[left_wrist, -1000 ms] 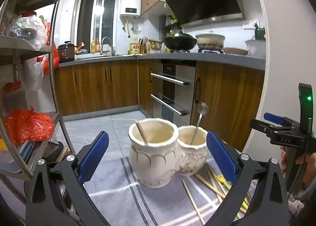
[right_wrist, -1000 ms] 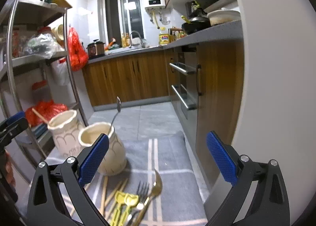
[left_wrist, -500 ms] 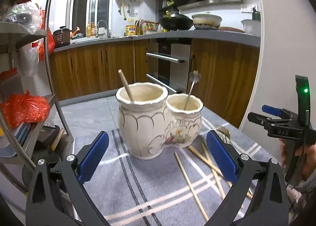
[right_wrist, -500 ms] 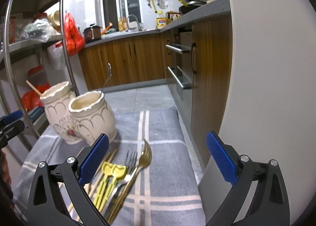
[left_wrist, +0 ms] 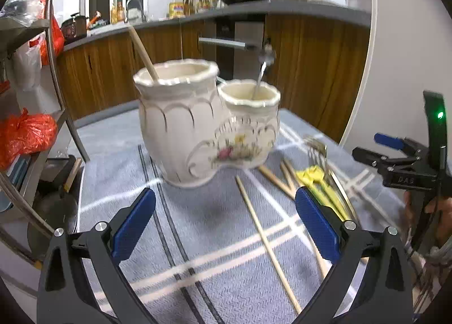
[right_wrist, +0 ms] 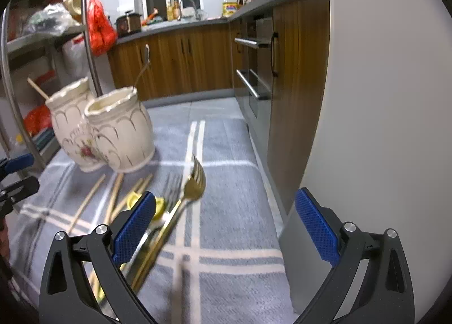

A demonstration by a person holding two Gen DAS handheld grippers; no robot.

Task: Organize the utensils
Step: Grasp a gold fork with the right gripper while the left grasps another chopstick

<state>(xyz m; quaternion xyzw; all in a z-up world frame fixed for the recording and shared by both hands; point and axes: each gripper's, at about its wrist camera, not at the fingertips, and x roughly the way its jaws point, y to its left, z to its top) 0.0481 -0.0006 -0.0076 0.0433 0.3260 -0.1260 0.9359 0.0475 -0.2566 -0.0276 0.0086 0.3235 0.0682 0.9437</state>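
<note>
The left gripper (left_wrist: 224, 220) is held wide apart and empty, near the cream ceramic two-compartment utensil holder (left_wrist: 203, 126). One wooden chopstick (left_wrist: 142, 54) is seen in its larger left compartment, one metal spoon (left_wrist: 261, 75) in the smaller right one. Loose wooden chopsticks (left_wrist: 267, 235), yellow plastic utensils (left_wrist: 325, 188) and a gold metal fork (right_wrist: 180, 205) are overlapped on the grey striped cloth (right_wrist: 234, 211). The right gripper (right_wrist: 224, 225) is likewise spread, nothing held. Because of the overlap, neighbours may be dragged along; a low approach may snag the cloth.
</note>
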